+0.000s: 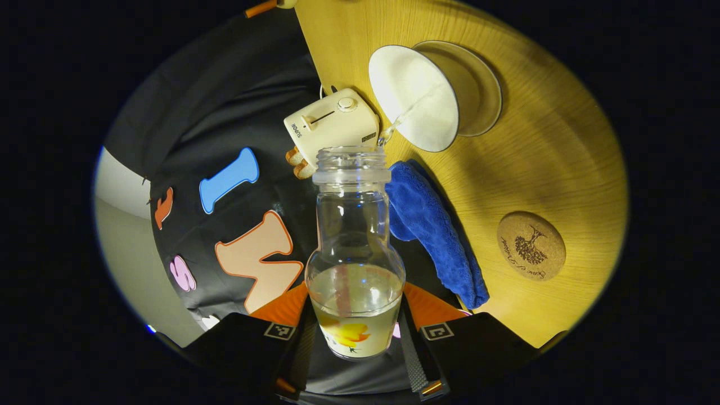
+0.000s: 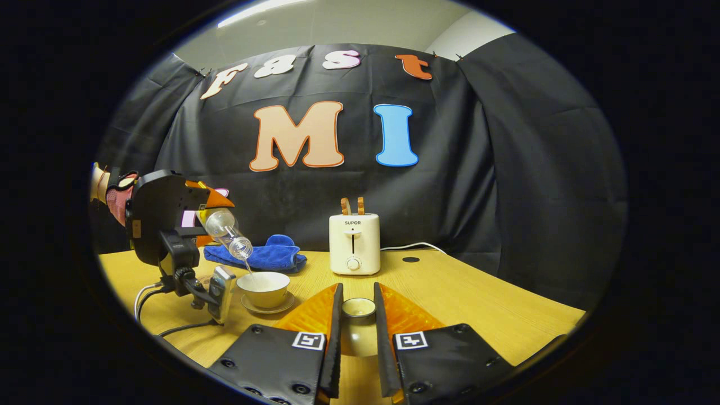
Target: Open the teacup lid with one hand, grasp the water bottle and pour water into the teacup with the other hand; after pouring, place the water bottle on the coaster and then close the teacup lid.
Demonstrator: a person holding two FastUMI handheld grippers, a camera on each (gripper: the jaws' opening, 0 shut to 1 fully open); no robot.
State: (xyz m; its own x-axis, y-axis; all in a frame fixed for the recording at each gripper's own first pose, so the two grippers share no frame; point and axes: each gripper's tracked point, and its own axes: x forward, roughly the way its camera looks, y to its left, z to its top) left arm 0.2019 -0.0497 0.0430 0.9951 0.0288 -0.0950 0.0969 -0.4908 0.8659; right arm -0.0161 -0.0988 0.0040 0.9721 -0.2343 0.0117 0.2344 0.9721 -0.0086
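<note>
Water runs in a thin stream from the mouth of the water bottle (image 1: 354, 253) into the open teacup (image 1: 413, 95), which sits on its saucer (image 1: 481, 90) on the table (image 1: 562, 157). In the left gripper view the bottle stands between the jaws of the left gripper (image 1: 355, 329), which are closed on its lower body, and its long axis runs straight away from the camera, neck foremost, toward the cup. In the right gripper view the same bottle (image 2: 228, 230) shows tipped neck-down to the right, its mouth just above the near-left rim of the teacup (image 2: 263, 288), with the left gripper (image 2: 169, 225) and the hand's sleeve behind it at the far left. Some water remains in the bottle's base, so the pour looks under way, not finished. What the next move turns on is the cork coaster (image 1: 531, 245): in the left gripper view it lies to the right of the jaws, well apart from the cup and beyond the blue cloth (image 1: 436, 236), so the left hand, being the one with the bottle, must right it and carry it that way. The right gripper (image 2: 358, 332) hovers low over the table, its jaws narrow and pressed on the teacup lid (image 2: 358, 308), right of the cup, ready to return it. A toaster (image 2: 354, 243) stands farther back.
</note>
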